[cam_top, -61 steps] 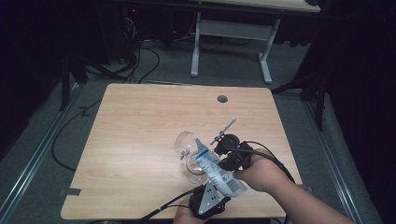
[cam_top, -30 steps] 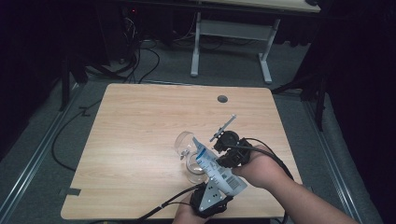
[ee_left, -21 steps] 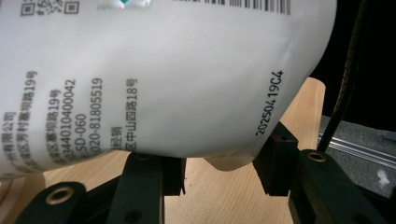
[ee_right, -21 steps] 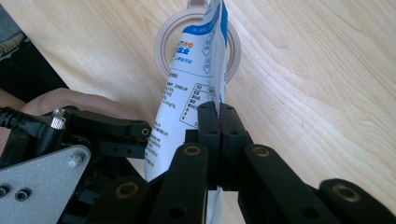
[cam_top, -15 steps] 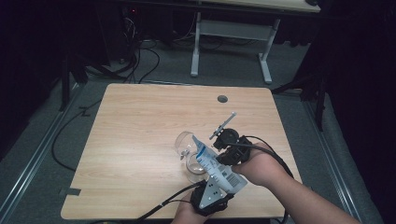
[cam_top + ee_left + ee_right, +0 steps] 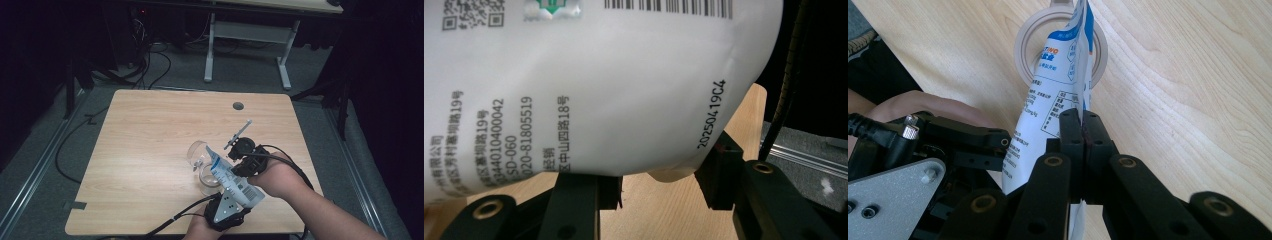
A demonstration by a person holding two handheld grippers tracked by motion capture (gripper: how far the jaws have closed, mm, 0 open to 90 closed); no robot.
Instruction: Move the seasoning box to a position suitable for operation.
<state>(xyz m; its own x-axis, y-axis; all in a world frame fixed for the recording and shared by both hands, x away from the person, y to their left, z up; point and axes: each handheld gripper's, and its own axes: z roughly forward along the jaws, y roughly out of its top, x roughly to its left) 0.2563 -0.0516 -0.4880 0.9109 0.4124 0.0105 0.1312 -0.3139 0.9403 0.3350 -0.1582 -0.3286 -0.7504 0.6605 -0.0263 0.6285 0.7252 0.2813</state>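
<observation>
Pouch [image 6: 235, 181] held tilted above the counter [image 6: 150, 140] by both grippers, its top corner over a clear glass [image 6: 202, 165].

Left gripper [image 6: 659, 187] grasps the fat, printed lower end of the white pouch, jaws spread partway around it, near the counter's front edge. Right gripper [image 6: 1082, 127] has its jaws clenched flat on the pouch's thin sealed edge higher up. In the right gripper view the blue-and-white top of the pouch lies across the round mouth of the glass [image 6: 1060, 47], which stands on the wood; whether the two touch I cannot tell. In the high view the person's right hand [image 6: 277, 175] sits just right of the pouch, with a cable looping around it.
</observation>
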